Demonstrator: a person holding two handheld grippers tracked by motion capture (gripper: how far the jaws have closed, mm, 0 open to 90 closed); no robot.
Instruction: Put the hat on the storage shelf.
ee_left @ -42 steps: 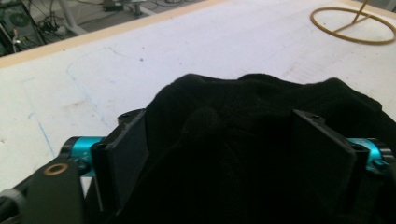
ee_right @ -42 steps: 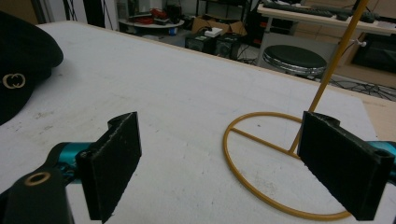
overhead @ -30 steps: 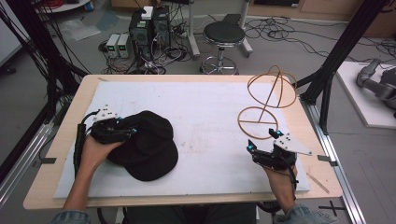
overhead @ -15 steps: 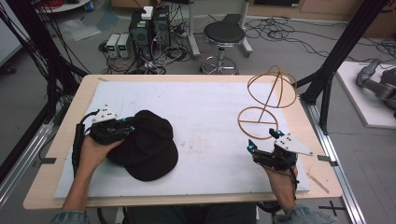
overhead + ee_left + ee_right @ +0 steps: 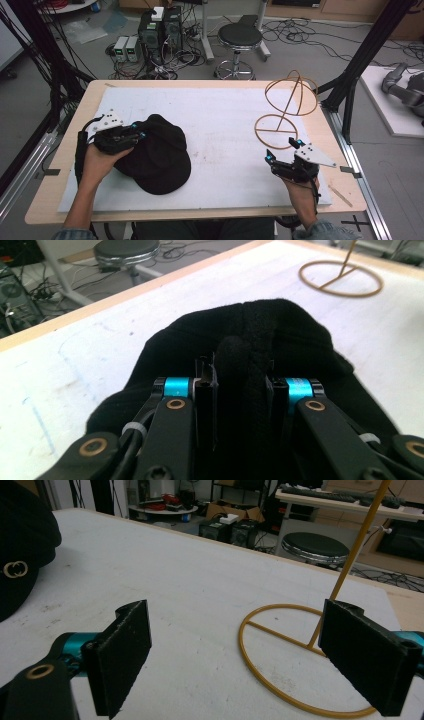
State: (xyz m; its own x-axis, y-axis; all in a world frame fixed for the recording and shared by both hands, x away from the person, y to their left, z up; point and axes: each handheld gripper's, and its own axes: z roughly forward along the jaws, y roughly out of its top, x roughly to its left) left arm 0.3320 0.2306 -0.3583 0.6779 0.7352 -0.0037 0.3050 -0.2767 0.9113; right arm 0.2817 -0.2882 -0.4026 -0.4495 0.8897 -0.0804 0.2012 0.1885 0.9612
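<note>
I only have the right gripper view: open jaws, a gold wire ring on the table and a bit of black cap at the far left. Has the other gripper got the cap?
Observer: Yes. In the left gripper view the left gripper has just closed, and a fold of the black cap is pinched between its jaws.
Operator: Is that ring part of something taller?
Observer: In the high view it is the base of a wire stand, with a rod rising to a round wire cage on top.
Operator: Where is my gripper relative to it?
Observer: The right gripper sits just short of the base ring on the person's side, open, holding nothing.
</note>
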